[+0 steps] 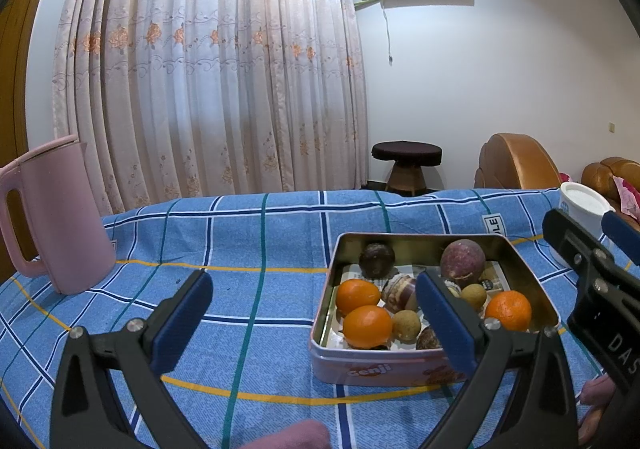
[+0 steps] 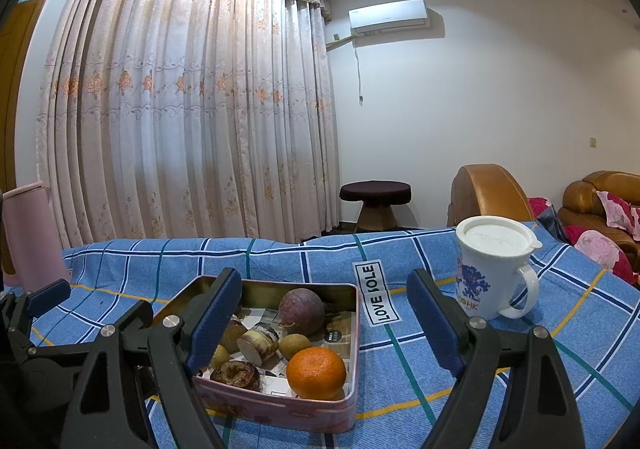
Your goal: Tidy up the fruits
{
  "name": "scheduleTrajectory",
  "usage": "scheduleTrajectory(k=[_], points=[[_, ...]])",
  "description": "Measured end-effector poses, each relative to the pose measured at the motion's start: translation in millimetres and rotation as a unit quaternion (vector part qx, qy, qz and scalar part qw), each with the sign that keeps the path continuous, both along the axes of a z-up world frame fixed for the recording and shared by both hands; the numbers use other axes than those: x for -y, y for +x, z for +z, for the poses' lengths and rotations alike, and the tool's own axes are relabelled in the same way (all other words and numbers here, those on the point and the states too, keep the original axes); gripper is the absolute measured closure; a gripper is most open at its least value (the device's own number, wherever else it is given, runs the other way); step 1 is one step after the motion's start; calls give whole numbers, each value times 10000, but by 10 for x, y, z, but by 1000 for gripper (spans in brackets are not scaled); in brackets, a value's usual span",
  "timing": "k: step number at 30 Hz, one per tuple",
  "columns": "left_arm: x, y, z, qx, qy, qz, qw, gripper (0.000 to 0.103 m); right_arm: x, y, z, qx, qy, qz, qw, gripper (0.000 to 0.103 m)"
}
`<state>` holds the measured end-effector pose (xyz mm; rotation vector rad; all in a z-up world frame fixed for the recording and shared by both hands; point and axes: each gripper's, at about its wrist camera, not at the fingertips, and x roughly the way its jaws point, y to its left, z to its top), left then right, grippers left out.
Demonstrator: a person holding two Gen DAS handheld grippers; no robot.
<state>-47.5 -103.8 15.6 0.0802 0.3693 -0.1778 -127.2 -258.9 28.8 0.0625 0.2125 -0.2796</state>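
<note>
A pink metal tin (image 1: pixel 384 371) stands on the blue checked cloth and holds several fruits: oranges (image 1: pixel 357 295), a purple passion fruit (image 1: pixel 463 257), a dark one (image 1: pixel 376 259) and small brown longans (image 1: pixel 406 324). The tin shows in the right wrist view too (image 2: pixel 280 415), with one orange (image 2: pixel 316 373) at its near corner. My left gripper (image 1: pixel 316 323) is open and empty, hovering just left of and in front of the tin. My right gripper (image 2: pixel 324 323) is open and empty above the tin's right side; it also shows in the left wrist view (image 1: pixel 592 245).
A pink kettle (image 1: pixel 52 221) stands at the far left of the cloth. A white lidded mug (image 2: pixel 494 269) stands right of the tin. A "LOVE SOLE" label (image 2: pixel 376 293) is sewn on the cloth. A stool (image 2: pixel 374 205) and brown sofas (image 2: pixel 488 193) stand behind.
</note>
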Motion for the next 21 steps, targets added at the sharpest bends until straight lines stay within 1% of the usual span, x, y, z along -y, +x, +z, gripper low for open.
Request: scheduleTrajectory(k=[14, 21], points=[[3, -7, 3, 0, -20, -27, 10000, 0, 3, 12, -15, -23, 7, 3, 10000, 17], [0, 18, -9, -91, -71, -70, 9999, 0, 21, 10, -29, -20, 62, -61, 10000, 17]])
